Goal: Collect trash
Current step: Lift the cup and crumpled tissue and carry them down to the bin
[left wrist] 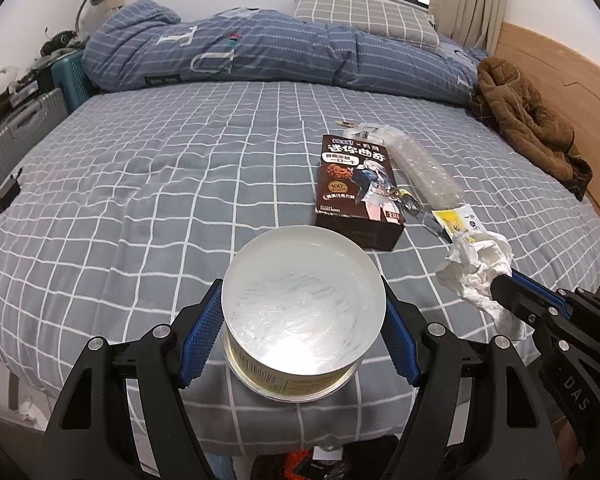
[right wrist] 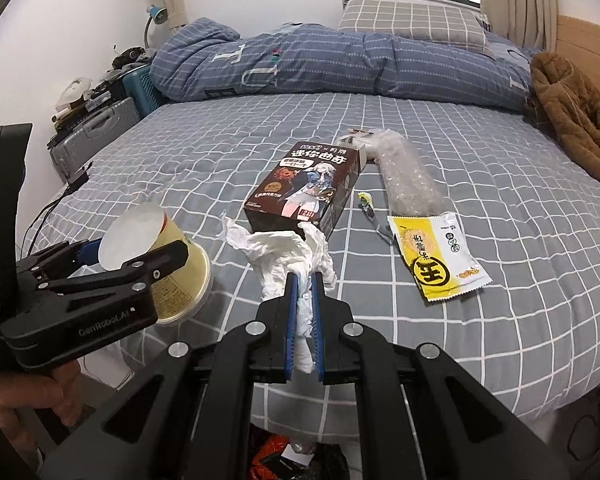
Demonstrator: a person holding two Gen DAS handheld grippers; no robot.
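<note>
Left tool (left wrist: pixel 304 344) is gripping an upturned paper noodle cup (left wrist: pixel 302 316), its blue pads (left wrist: pixel 202 344) pressing on the cup's two sides; the cup's pale base is facing the left wrist camera and its wider rim is pointing down. In the right wrist view the same cup (right wrist: pixel 168 264) is appearing at the near left edge of the bed (right wrist: pixel 500 320), clamped in the left tool (right wrist: pixel 112 264), with a person's hand (right wrist: pixel 24 400) wrapping the handle below.

Right tool (right wrist: pixel 304 300) is standing pressed together on a crumpled white tissue (right wrist: pixel 288 256), which is bulging out beyond the fingertips. The left wrist view is showing this tissue (left wrist: pixel 476 272) at the right, pinched in the right tool (left wrist: pixel 504 284).

Remaining trash is lying on the grey checked bed sheet (left wrist: pixel 140 200): a brown cookie box (right wrist: pixel 304 192) at centre, a clear crinkled plastic wrapper (right wrist: pixel 408 176) just beyond and to its right, and a yellow-and-white snack packet (right wrist: pixel 436 256) flat, nearer, apart from the box. A folded blue duvet (right wrist: pixel 300 64), a checked pillow (right wrist: pixel 412 20) and a brown jacket (right wrist: pixel 572 112) are occupying the far side.
</note>
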